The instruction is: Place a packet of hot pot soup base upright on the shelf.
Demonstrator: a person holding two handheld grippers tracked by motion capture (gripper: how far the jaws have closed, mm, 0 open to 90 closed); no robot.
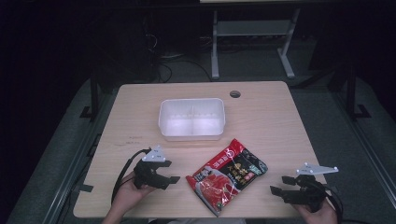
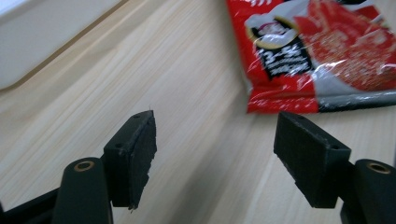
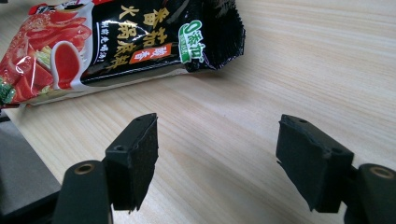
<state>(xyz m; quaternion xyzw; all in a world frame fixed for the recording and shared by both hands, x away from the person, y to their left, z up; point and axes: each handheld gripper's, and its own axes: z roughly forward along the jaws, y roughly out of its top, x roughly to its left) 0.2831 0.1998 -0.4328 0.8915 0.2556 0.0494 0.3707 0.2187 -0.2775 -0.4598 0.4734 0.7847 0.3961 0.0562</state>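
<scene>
A red and black food packet (image 1: 227,174) lies flat on the wooden table (image 1: 261,116) near the front edge. Behind it stands a white plastic tub (image 1: 192,118) with a middle divider. My left gripper (image 1: 171,176) rests low at the front left, open, its jaws pointing right at the packet's near corner (image 2: 289,100). My right gripper (image 1: 280,184) sits at the front right, open, jaws pointing left. The packet's black end (image 3: 205,42) lies a little ahead of its pads (image 3: 135,158). Nothing is between either pair of jaws.
A round cable hole (image 1: 235,94) is at the table's back edge. Beyond the table stand a white frame's legs (image 1: 252,37) and cables on a dark floor. Bare wood lies to the tub's right (image 1: 266,126).
</scene>
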